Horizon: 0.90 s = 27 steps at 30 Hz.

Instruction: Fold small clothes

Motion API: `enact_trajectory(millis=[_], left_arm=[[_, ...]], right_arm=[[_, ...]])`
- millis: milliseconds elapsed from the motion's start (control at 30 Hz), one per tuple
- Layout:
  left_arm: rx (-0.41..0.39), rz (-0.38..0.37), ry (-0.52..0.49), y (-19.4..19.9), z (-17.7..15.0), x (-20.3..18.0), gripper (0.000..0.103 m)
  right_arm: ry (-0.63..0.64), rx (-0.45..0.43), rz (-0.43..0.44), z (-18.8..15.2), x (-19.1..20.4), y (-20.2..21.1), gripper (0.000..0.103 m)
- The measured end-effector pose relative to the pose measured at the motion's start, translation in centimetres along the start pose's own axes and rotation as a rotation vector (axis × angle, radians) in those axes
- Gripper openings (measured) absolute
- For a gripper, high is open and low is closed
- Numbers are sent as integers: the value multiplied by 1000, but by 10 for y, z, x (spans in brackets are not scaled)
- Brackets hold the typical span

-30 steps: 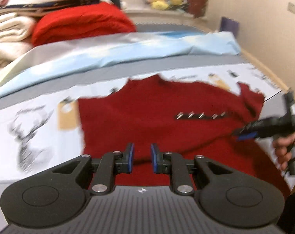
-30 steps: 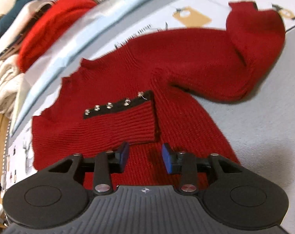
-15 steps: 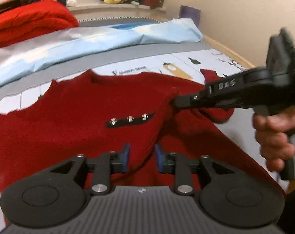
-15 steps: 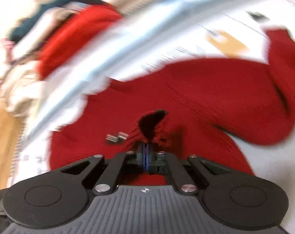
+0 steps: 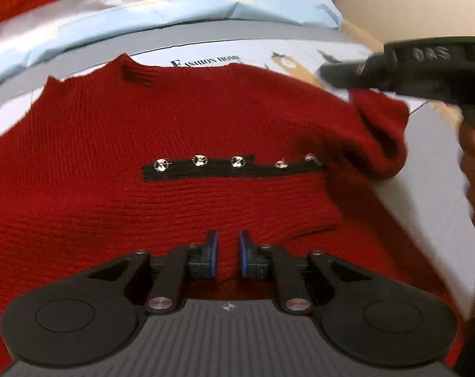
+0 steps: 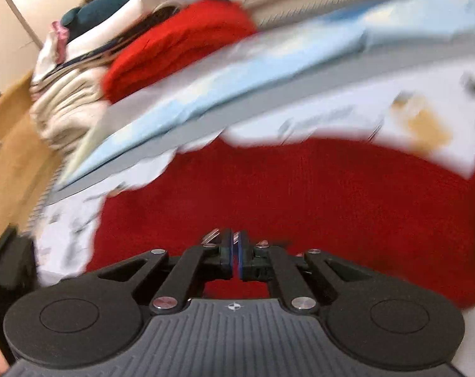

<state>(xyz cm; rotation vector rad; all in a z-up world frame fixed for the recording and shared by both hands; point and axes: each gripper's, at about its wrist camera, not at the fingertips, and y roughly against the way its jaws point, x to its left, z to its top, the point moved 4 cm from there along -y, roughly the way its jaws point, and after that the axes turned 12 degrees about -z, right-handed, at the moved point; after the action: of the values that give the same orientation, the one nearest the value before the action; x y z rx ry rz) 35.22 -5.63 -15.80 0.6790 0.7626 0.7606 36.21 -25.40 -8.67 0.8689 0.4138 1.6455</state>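
Note:
A small dark red knitted sweater (image 5: 180,125) lies flat on the printed sheet, with a black strip of shiny studs (image 5: 231,166) across its middle. My left gripper (image 5: 227,251) is open and empty, low over the sweater's near part. My right gripper (image 6: 235,251) is shut, its pads nearly touching, over the red sweater (image 6: 315,194); that view is blurred, so I cannot tell if cloth is pinched. In the left wrist view the right gripper (image 5: 331,75) reaches in from the right, with a raised fold of red sleeve (image 5: 381,132) just below its tip.
A light blue folded sheet (image 5: 162,19) lies beyond the sweater. A bright red knit (image 6: 180,47) and a stack of pale folded clothes (image 6: 64,106) sit at the far left. The bed's wooden edge (image 6: 11,144) runs along the left. A beige wall (image 5: 394,3) stands at the right.
My right gripper closed on the sweater's sleeve near the studs and has swung it up and to the right. My left gripper has moved closer over the sweater and stayed open.

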Motion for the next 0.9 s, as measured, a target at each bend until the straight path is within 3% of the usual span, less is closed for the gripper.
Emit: enact_trajectory(millis=[67,100,133,167,233,300,367,467,500,533,600,667,733,800,833,900], left_arm=[[-1,-28,-23,1,2,-5,24],[-3,-36,-47,0,3,-9,39],[-3,-40,-73,-2,3,-13,47],[3,-41,-96,-3,-1,-17,56],[28,-28,-120,-10,-2,-21,56],[53,6,-129,-21,-3,-19,56],[65,38,-144,-25,-2,-19,54],[66,44,-149,-28,1,-18,42],[64,38,-147,-27,1,-17,31],[63,31,-143,-26,0,-16,25],[60,14,-123,-20,2,-12,13],[60,7,-92,-15,5,-7,12],[59,8,-74,-14,6,-4,12],[62,10,-71,-14,7,-5,12],[63,13,-73,-14,7,-5,12],[66,15,-78,-14,7,-6,13]], right_arm=[[8,-92,-133,21,-27,5,20],[18,-127,-236,31,-44,5,34],[28,-148,-329,38,-60,2,45],[34,-164,-420,43,-78,-2,47],[14,-136,-583,48,-119,-18,47],[-46,-49,-668,47,-154,-37,48],[-71,72,-659,40,-174,-57,48],[52,102,-665,36,-170,-70,48],[96,108,-665,36,-166,-72,37],[111,108,-645,37,-163,-73,16],[91,94,-615,43,-161,-68,12],[13,-21,-600,60,-166,-40,11],[-112,-231,-605,81,-175,3,10],[-239,-430,-691,85,-191,48,10],[-301,-471,-743,80,-203,64,10],[-430,-449,-804,59,-232,73,10]])
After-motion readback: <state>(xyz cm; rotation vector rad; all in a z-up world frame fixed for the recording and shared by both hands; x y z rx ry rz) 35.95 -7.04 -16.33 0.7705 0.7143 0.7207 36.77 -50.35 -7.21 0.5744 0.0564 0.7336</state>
